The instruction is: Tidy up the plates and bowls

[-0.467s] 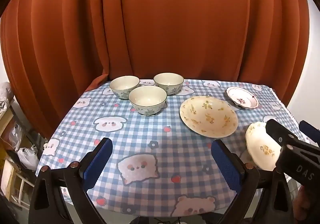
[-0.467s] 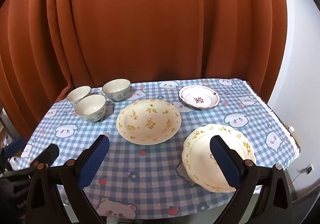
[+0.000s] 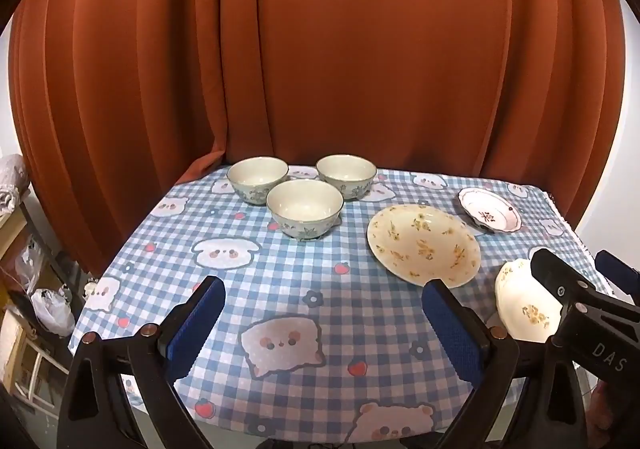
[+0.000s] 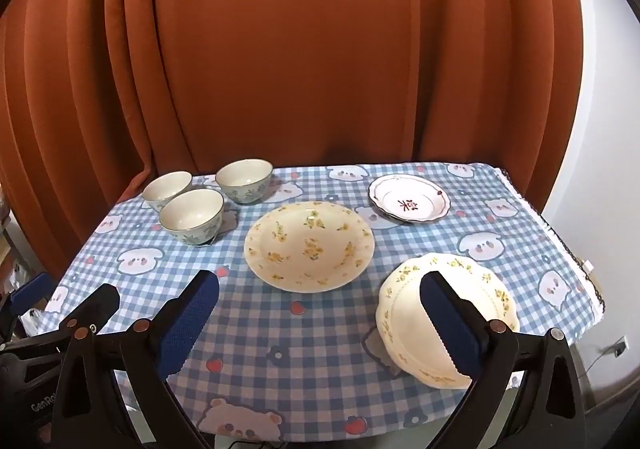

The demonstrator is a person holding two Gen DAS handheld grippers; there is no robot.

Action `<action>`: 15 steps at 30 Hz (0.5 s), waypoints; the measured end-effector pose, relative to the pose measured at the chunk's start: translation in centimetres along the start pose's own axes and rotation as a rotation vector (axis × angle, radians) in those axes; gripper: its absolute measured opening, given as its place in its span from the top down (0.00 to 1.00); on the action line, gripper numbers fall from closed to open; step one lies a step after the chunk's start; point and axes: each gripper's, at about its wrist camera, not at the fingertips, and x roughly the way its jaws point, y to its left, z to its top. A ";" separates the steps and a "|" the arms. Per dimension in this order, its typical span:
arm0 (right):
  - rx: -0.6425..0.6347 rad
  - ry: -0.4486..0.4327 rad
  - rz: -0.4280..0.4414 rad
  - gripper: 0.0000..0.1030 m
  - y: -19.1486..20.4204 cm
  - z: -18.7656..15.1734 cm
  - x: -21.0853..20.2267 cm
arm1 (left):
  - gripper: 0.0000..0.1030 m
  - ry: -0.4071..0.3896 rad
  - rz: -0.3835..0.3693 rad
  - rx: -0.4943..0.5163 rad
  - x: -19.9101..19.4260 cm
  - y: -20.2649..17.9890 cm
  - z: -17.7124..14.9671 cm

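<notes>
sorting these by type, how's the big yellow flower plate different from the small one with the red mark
The yellow-flower plate is wider and deeper, cream with scattered blossoms; the red-mark plate is smaller, white, dark-rimmed, with one central character. The first sits mid-table, the second at the far right. Both lie flat, empty.

Bare tablecloth (image 3: 320, 281) lies open before bowls (image 3: 305, 209) and plates (image 3: 424, 245).

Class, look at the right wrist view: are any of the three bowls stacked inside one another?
No: the three bowls stand separately on the tablecloth.
</notes>
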 end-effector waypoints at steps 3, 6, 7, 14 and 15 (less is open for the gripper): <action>0.000 -0.002 -0.009 0.01 0.0 0.2 0.1 | 0.04 -0.006 0.000 0.012 0.0 -0.3 0.2; 0.004 0.002 -0.010 0.01 -0.2 0.3 0.3 | 0.04 -0.003 -0.006 0.024 0.1 -0.5 0.7; 0.003 0.001 -0.012 0.01 -0.2 0.3 0.4 | 0.04 -0.008 -0.007 0.025 0.0 -0.5 0.3; 0.006 0.007 -0.011 0.01 -0.7 -0.1 0.6 | 0.04 -0.007 -0.009 0.026 0.2 -0.4 0.1; 0.006 0.009 -0.007 0.01 -0.8 0.0 0.6 | 0.04 -0.006 -0.011 0.026 0.3 -0.4 0.3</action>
